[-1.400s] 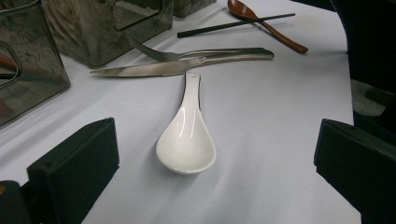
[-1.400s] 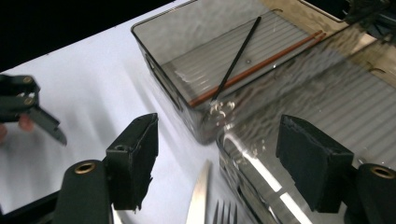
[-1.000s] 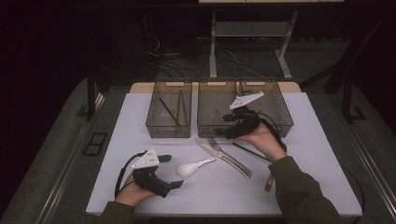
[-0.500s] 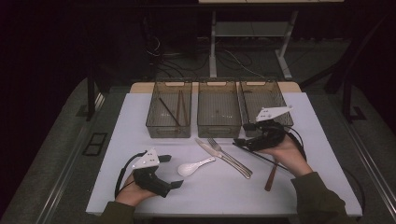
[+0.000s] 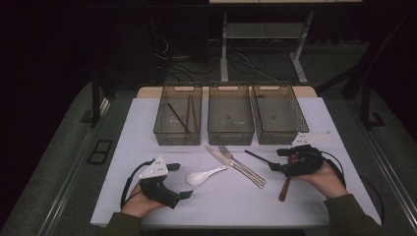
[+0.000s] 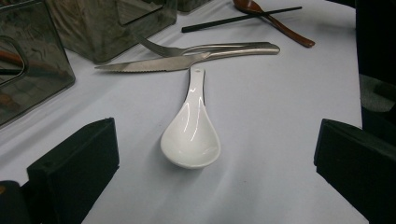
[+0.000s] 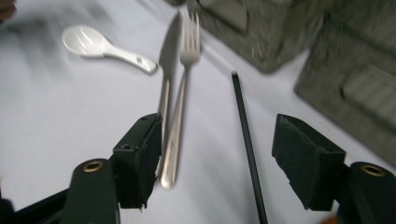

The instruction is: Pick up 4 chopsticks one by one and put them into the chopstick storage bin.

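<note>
At the lower right of the high view, the right claw [image 5: 272, 161] lies low over the white tabletop [image 5: 324, 123], jaws spread and just now closing a little. In the right gripper view a thin black chopstick [image 7: 246, 140] lies on the tabletop between those jaws, touched by neither pad. Just left of it in that view, a steel fork [image 7: 180, 112] and a steel table knife [image 7: 166, 79] lie side by side, their handle ends beside the left jaw. A brown wooden spoon [image 5: 285, 187] lies partly under the right hand [image 5: 324, 179].

At the lower left of the high view, the left claw [image 5: 183, 181] rests on the tabletop, spread wide with nothing pinched. A white ceramic soup spoon [image 6: 192, 130] lies ahead of its jaws, bowl nearest them, clear of both.

Three smoky transparent plastic bins [image 5: 231, 135] stand in a row across the middle of the high view.
</note>
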The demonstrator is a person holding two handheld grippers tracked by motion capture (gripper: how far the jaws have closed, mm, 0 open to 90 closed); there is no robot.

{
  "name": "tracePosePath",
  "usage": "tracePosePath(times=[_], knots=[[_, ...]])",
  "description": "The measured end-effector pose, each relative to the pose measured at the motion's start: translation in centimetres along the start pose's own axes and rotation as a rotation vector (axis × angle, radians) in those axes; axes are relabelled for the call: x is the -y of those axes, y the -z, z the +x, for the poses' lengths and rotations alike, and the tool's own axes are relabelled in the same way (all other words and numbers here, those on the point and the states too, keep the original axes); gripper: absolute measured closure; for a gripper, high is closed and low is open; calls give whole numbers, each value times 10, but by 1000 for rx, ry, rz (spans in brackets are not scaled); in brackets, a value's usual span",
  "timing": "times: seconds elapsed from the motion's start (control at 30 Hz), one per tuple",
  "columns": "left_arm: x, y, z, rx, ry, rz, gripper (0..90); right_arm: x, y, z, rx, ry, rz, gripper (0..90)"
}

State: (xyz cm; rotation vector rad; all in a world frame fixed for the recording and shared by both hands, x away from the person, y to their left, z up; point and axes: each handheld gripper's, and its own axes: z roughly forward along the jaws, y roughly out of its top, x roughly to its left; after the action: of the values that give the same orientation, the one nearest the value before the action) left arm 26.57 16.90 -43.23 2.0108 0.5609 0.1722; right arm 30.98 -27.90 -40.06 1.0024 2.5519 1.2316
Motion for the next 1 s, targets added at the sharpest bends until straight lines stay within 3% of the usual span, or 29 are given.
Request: tracePosePath(times=[0.13, 0.37, 0.63, 1.0], knots=[[0, 0, 0, -1, -3, 0, 0, 12, 1, -2, 31, 2, 49, 406], [0, -1, 0, -1, 0, 5, 0, 28, 5, -11, 38, 5, 67, 509], [0, -1, 0, -3, -7, 8, 0, 33, -4, -22, 66, 28, 122, 620], [0, -2, 0, -7, -2, 13, 0, 33, -13, -24, 64, 48, 148, 692]])
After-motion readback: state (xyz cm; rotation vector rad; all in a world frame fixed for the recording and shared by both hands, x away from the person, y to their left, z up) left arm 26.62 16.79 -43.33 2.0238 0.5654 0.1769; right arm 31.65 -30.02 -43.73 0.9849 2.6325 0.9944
